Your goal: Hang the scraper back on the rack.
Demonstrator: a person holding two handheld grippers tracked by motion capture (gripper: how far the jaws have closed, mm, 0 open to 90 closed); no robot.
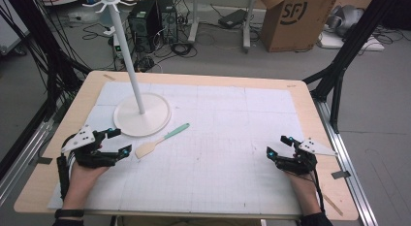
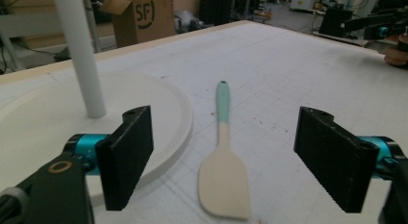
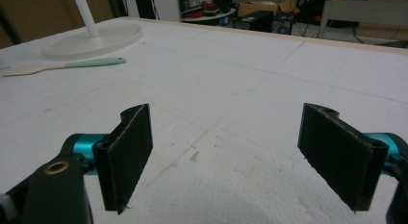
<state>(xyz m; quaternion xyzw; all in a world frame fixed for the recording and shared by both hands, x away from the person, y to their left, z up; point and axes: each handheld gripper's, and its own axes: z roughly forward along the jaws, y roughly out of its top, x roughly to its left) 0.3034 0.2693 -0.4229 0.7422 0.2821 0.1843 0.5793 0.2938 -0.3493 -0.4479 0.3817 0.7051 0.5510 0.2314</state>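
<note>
The letters "SF" stand printed on the side of the cardboard box (image 1: 295,17) behind the table.

— What stands in the way on the desk (image 1: 310,119)?

— At the far left, a white stand: its round base (image 1: 142,115) lies flat and its pole (image 1: 127,51) rises tall. A spatula (image 1: 161,140) lies just beside the base rim, right ahead of the left gripper (image 1: 121,141), whose jaws are spread wide.

— And the rest?

— The middle and the right half lie bare. The right gripper (image 1: 277,145), jaws apart, has open mat in front of it, well apart from the stand.
</note>
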